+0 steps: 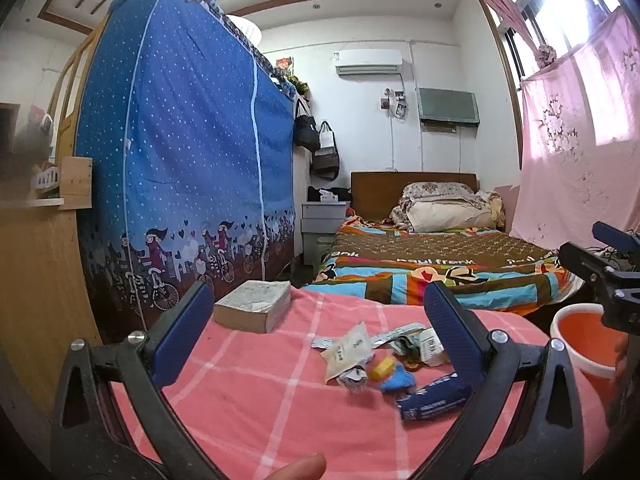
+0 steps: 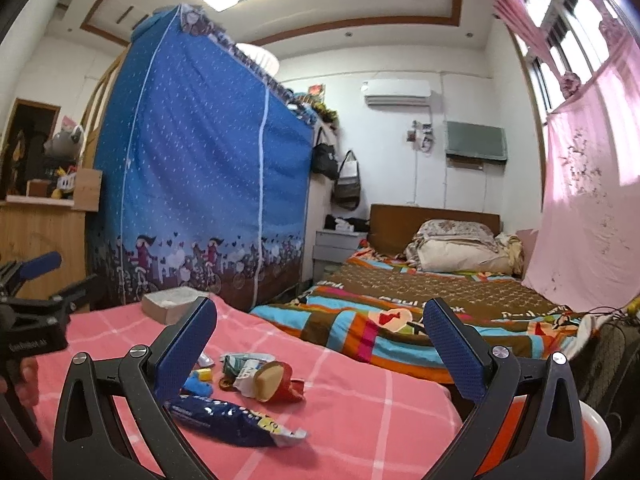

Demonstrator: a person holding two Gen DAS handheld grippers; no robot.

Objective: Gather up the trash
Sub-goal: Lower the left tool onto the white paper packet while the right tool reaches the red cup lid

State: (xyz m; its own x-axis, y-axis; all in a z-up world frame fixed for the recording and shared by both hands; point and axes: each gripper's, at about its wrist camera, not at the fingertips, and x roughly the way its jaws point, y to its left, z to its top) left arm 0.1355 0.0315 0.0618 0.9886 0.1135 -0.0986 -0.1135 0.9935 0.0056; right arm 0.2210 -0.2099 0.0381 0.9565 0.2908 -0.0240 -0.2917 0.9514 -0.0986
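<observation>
Both pairs of blue-padded fingers spread wide apart and empty: left gripper (image 1: 318, 334) hovering over the pink checked cloth (image 1: 248, 392) covering the near surface, right gripper (image 2: 320, 344) hovering just beside it. Scattered trash in a loose heap near the middle of that cloth: a dark blue crinkled snack bag (image 2: 236, 420) nearest, a flat white paper sachet (image 1: 346, 350), a small yellow wrapper (image 1: 380, 369), a light blue crumpled scrap (image 1: 397, 378), a red torn packet with a tan round piece (image 2: 280, 382) on it, and a greenish-white crumpled wrapper (image 2: 244, 362) behind. Thick worn paperback book (image 1: 254, 306) lying flat at the far left corner of the cloth, apart from the heap. White-rimmed orange plastic bucket (image 1: 582, 340) off the right edge of the cloth, below the right gripper. Beyond, a bed with a striped multicoloured blanket (image 2: 384, 320) and a blue dotted fabric wardrobe (image 1: 188, 160) to the left. Nothing lying between the grippers and the heap.
</observation>
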